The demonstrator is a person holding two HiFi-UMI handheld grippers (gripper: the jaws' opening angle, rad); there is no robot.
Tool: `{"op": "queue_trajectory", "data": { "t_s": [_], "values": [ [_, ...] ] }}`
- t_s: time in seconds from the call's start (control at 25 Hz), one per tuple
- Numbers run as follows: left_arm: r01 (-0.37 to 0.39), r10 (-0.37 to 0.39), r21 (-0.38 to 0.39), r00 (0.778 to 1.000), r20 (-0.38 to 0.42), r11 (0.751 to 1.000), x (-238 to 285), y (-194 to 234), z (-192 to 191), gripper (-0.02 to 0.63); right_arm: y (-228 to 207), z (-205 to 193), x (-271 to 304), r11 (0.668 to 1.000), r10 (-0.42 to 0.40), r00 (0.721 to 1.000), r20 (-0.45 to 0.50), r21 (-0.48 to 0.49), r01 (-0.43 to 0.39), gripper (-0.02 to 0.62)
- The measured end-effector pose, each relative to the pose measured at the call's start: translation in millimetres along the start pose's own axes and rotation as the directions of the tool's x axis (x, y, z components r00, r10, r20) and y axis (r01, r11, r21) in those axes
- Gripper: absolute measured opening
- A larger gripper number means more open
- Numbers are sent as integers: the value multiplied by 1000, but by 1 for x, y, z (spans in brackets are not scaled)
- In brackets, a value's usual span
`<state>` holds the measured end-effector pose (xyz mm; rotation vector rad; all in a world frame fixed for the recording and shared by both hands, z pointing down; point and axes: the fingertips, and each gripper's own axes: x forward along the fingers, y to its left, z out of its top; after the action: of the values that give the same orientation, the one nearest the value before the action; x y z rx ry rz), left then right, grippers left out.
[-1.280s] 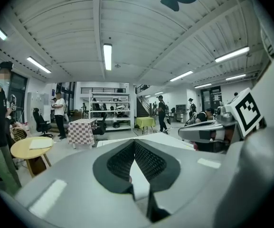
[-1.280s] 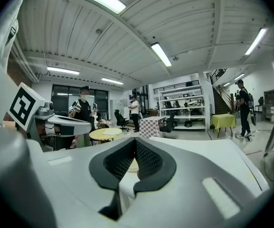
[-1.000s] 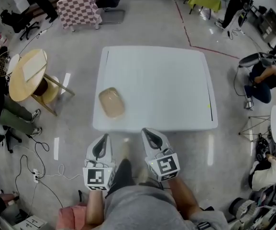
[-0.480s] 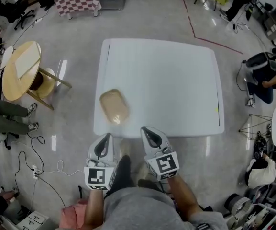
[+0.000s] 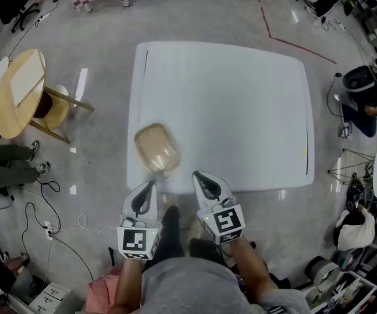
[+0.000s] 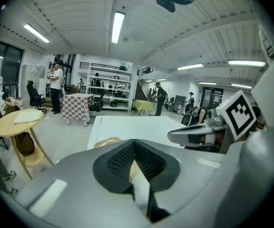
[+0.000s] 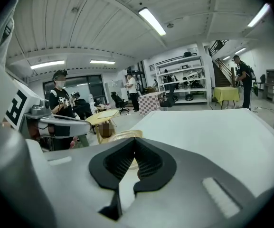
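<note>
A tan oval object [image 5: 156,148] with a smooth, rounded top and a faintly glossy sheen was seen lying on a matte white table [image 5: 240,97] of rounded-rectangle shape, close to its near edge at about 7 o'clock on the tabletop. A round, pale wooden side table [image 5: 18,93] was set well apart at 9 o'clock, on a polished grey floor.

Whether the tan oval object was a dish, a lid or something solid could not be told. In both gripper views only its upper rim was shown above the grey gripper bodies.

The left gripper [image 5: 147,187] was held just off the table's near edge, with the tan oval object near it at 12 o'clock and untouched. Its ribbed black pads [image 6: 148,161] were pressed together, and nothing was gripped. The right gripper [image 5: 199,176] was likewise clenched on nothing, with the object at 10 o'clock from it.
</note>
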<state>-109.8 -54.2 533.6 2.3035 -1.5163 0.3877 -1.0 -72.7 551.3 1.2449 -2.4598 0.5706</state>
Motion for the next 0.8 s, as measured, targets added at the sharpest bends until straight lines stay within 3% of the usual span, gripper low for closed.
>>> {"op": "queue_trajectory", "data": {
  "t_s": [0.56, 0.72, 0.8],
  "values": [
    [-8, 8, -15, 999, -51, 1000, 21, 25, -15, 11, -25, -19, 48, 995, -10, 998, -61, 101, 16, 11],
    [-10, 9, -27, 998, -57, 1000, 23, 29, -18, 11, -27, -28, 60, 989, 8, 996, -94, 147, 6, 66],
    [-9, 7, -30, 998, -62, 999, 24, 31, -20, 11, -27, -34, 66, 984, 22, 994, -111, 179, -2, 126]
  ]
}}
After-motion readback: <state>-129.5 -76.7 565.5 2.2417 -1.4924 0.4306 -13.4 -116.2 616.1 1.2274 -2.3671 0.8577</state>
